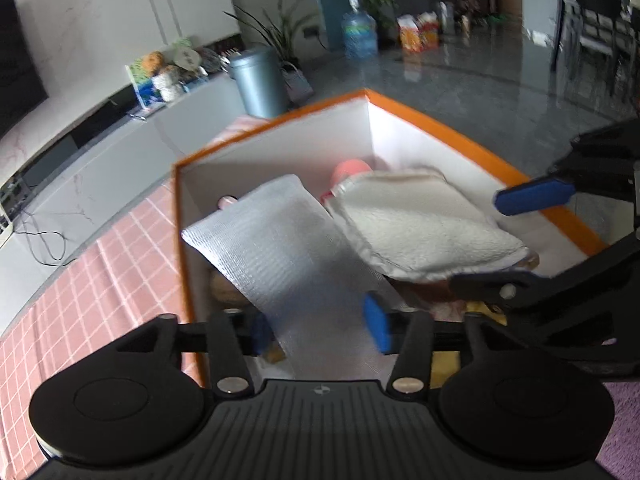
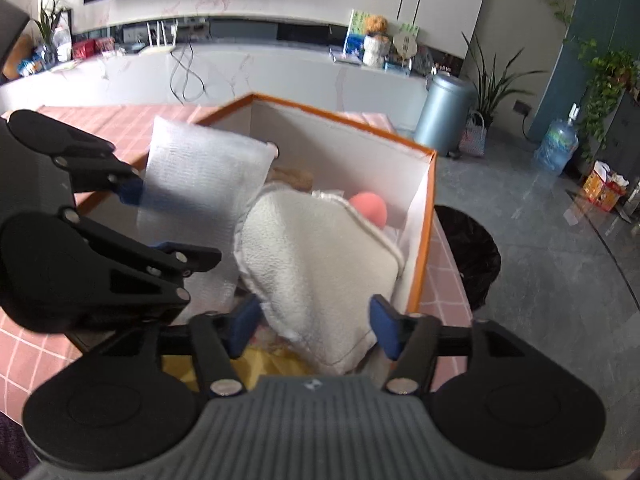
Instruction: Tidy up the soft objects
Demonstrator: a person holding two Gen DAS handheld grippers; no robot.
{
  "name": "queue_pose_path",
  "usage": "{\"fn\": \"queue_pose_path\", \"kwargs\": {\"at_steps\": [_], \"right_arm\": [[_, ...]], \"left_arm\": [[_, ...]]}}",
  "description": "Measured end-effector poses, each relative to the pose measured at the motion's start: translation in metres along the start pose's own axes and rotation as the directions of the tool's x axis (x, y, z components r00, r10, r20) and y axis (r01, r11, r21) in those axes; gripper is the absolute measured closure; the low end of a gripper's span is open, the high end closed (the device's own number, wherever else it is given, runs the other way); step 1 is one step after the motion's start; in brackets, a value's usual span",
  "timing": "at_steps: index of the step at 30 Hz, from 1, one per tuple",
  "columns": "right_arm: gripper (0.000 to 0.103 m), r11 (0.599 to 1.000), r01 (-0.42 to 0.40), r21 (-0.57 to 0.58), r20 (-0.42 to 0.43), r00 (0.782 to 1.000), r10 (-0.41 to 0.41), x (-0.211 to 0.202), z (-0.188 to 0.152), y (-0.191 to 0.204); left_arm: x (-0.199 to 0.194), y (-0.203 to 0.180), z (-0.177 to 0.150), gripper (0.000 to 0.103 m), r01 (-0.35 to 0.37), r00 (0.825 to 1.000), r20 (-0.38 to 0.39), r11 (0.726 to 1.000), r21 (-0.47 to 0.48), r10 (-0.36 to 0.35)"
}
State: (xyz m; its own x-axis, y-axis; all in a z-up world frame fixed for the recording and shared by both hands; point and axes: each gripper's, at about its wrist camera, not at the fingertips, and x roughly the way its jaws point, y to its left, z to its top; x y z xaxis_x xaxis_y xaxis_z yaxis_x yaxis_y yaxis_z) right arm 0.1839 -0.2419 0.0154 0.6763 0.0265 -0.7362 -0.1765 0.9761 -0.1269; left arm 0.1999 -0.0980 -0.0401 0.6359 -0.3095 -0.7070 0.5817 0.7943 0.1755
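A living room with a grey glossy floor and a long low cabinet lies behind a table under a pink checked cloth [image 1: 100, 264]. On it stands an orange-edged box [image 1: 440, 120] with white walls. Inside, a silver padded pouch [image 1: 280, 240] leans against the box's left edge, with a cream towel pad [image 1: 424, 224] beside it. The left gripper [image 1: 320, 324] is spread wide around the pouch's near end. The right gripper [image 2: 316, 324] is spread wide around the towel pad's near corner. Neither clamps anything.

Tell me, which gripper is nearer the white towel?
Right. The right gripper straddles the towel's near end, jaws open; the left gripper sits beside it over the silver pouch.
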Motion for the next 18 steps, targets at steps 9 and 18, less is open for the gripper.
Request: {"fn": "queue_pose_path", "kwargs": {"at_steps": [9, 18], "right_arm": [[0.019, 1.0, 0.003, 0.025, 0.094, 0.996, -0.006, -0.03, 0.006, -0.002], [0.006, 0.988, 0.089, 0.129, 0.239, 0.964, -0.118, -0.077, 0.007, -0.008]], "left_arm": [[-0.04, 0.015, 0.008, 0.022, -0.008, 0.993, 0.115, 0.999, -0.04, 0.012], [-0.084, 0.027, 0.003, 0.021, 0.0, 0.931, 0.361, 0.988, -0.156, 0.057]]}}
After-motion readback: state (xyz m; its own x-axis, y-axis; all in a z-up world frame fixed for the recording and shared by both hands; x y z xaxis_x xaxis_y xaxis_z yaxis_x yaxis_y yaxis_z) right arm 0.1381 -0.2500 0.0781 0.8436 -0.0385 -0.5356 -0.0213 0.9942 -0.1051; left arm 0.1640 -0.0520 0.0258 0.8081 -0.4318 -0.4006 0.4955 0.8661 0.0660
